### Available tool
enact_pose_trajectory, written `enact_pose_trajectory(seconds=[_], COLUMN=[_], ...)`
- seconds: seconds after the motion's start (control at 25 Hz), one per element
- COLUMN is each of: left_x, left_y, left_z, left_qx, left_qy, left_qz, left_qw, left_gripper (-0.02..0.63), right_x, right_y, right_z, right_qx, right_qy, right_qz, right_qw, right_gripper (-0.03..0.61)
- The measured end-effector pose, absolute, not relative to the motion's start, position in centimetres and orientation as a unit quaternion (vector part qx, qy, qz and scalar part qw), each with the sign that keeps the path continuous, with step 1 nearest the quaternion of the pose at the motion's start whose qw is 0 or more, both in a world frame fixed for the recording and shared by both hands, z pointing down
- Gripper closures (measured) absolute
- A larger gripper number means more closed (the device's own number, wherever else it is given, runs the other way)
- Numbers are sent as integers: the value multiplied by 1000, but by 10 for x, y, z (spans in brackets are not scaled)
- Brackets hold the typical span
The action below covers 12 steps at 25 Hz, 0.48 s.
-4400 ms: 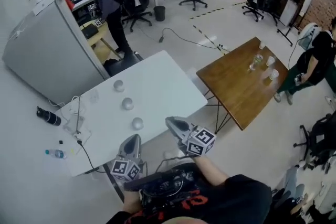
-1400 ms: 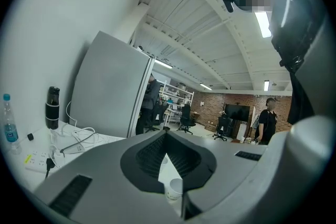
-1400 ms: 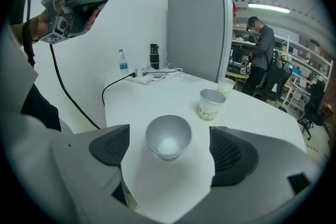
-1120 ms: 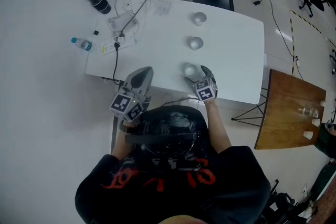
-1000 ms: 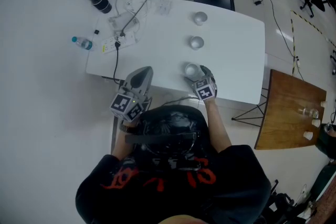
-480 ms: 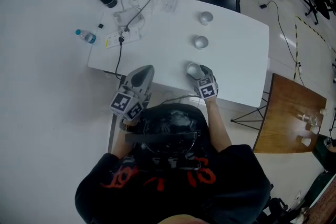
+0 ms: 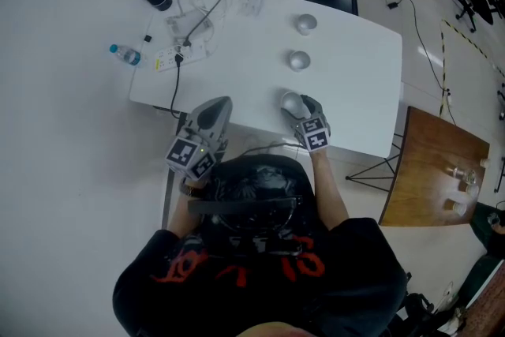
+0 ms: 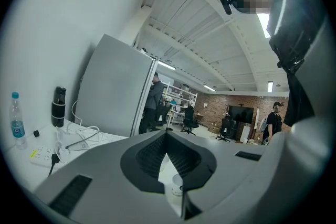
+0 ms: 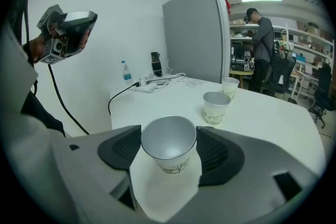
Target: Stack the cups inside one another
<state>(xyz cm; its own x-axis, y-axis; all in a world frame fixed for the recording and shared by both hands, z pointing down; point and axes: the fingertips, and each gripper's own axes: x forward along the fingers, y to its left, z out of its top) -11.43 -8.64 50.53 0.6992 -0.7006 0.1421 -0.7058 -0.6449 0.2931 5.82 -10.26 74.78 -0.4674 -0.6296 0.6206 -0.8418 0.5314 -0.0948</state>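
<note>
The cups carry a faint grey print, too small to read. The right gripper (image 9: 169, 136) has just been closing its jaws, and its pads now press both sides of the nearest cup (image 9: 169, 153), upright over the near part of the white counter (image 7: 347, 83). The middle cup (image 9: 216, 106) and far cup (image 9: 230, 87) stand beyond it. The left gripper (image 8: 167, 134), jaws together and empty, hangs beside the counter's near edge.
</note>
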Motion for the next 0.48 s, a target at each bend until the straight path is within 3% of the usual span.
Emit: enact_pose_trajectory(seconds=[0.48], left_x=[-120], left_y=[-89], left_z=[503], left_qx=[903], left_qy=[-398], left_qz=[-5], left_qw=[164], left_gripper=[621], right_x=[76], right_y=[-140], right_z=[683], right_qx=[465], right_qy=[-842], right_qz=[181], right_qw=[204], right_gripper=[235])
